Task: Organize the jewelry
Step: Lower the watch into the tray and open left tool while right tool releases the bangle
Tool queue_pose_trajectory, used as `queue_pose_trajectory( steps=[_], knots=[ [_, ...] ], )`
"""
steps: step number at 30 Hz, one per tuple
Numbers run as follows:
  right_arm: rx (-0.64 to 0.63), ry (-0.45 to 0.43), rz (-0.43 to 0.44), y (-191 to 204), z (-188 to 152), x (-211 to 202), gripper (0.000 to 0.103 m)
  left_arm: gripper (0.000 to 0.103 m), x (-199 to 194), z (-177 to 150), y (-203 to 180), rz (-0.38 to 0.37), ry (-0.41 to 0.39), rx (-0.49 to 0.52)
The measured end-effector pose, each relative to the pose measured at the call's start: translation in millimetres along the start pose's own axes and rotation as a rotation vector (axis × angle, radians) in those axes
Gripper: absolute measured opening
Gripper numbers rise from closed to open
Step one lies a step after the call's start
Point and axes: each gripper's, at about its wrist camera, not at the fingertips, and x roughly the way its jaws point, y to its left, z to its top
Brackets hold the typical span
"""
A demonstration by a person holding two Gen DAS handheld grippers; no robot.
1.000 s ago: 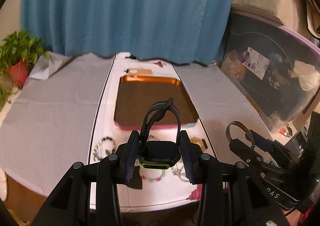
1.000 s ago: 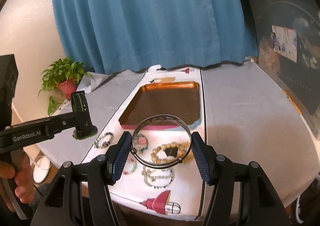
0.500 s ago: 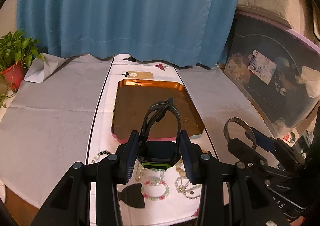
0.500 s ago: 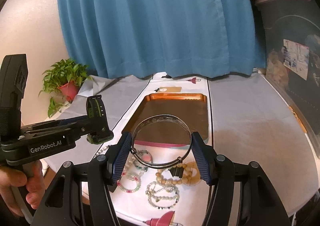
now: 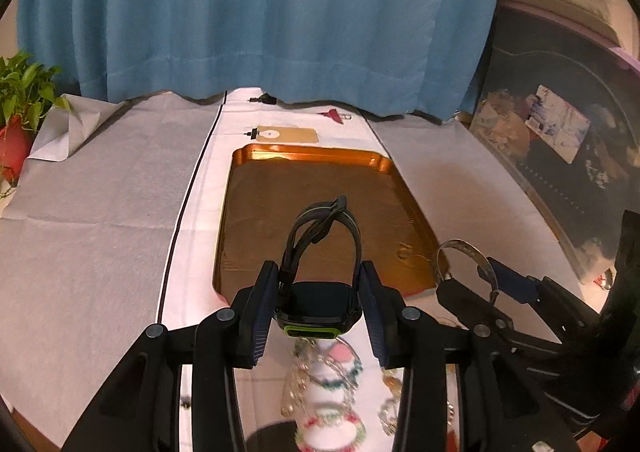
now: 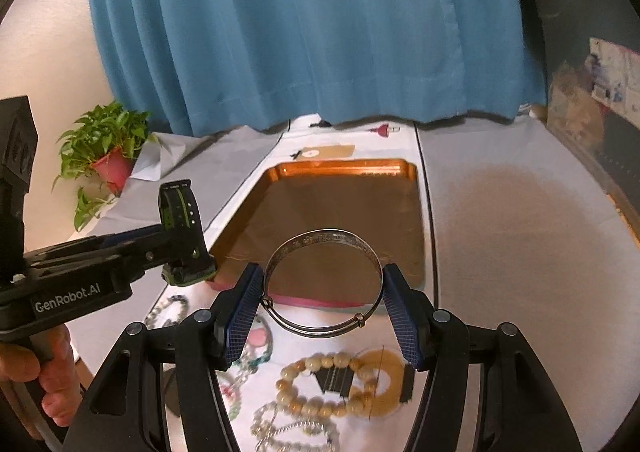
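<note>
While level above the tray's near edge: left claw clamped on watch, right claw on bangle.

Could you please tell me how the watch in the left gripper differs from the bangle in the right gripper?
The watch is black with green trim, while the bangle is plain silver metal. The watch has a solid square face and a strap looped above it; the bangle is one thin open ring. Both are clamped off the table, the watch in the left gripper and the bangle in the right gripper, short of the copper tray.
</note>
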Motion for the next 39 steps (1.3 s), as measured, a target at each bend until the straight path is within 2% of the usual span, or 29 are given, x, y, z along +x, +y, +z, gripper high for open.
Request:
queue_pose_trajectory(
  steps=[15,18,20,24,26,28,29,31,32,34,36,39],
  knots=[
    [0.004,0.053,-0.008,-17.2,4.4,86.3,0.061,0.037,72.2,3.8,28.7,0.029,0.074,-0.006],
    [0.006,0.063,0.003,-17.8,7.8,95.1,0.061,0.037,81.7,5.4,29.5,0.037,0.09,0.007],
    [-0.009,0.052,-0.023,-16.7,9.9,95.4,0.061,0.037,86.5,7.9,26.4,0.043,0.092,0.031],
    [-0.002,0.098,-0.027,-17.7,10.6,105.4,0.061,0.037,93.3,14.0,22.1,0.057,0.098,0.064],
    [-0.01,0.117,-0.038,-16.9,10.2,108.7,0.062,0.04,95.4,15.9,20.7,0.061,0.101,0.076],
    [-0.025,0.13,-0.057,-14.5,9.3,111.0,0.064,0.05,96.1,16.2,15.2,0.061,0.12,0.115],
    [-0.028,0.128,-0.056,-13.3,8.8,110.2,0.067,0.05,94.8,15.7,12.7,0.061,0.125,0.126],
    [-0.027,0.128,-0.077,-12.0,7.7,107.7,0.093,0.064,89.2,14.6,10.1,0.068,0.125,0.14],
    [-0.019,0.121,-0.084,-12.4,7.4,104.4,0.096,0.067,84.4,13.8,8.6,0.07,0.115,0.147],
    [-0.017,0.107,-0.079,-13.7,7.1,93.7,0.097,0.073,69.5,13.1,6.9,0.08,0.092,0.156],
    [-0.026,0.092,-0.059,-13.2,5.8,78.7,0.097,0.075,53.5,11.0,8.1,0.091,0.086,0.152],
    [-0.069,0.038,-0.076,-11.6,-3.8,44.4,0.097,0.078,30.2,0.9,12.9,0.092,0.083,0.139]
  ],
)
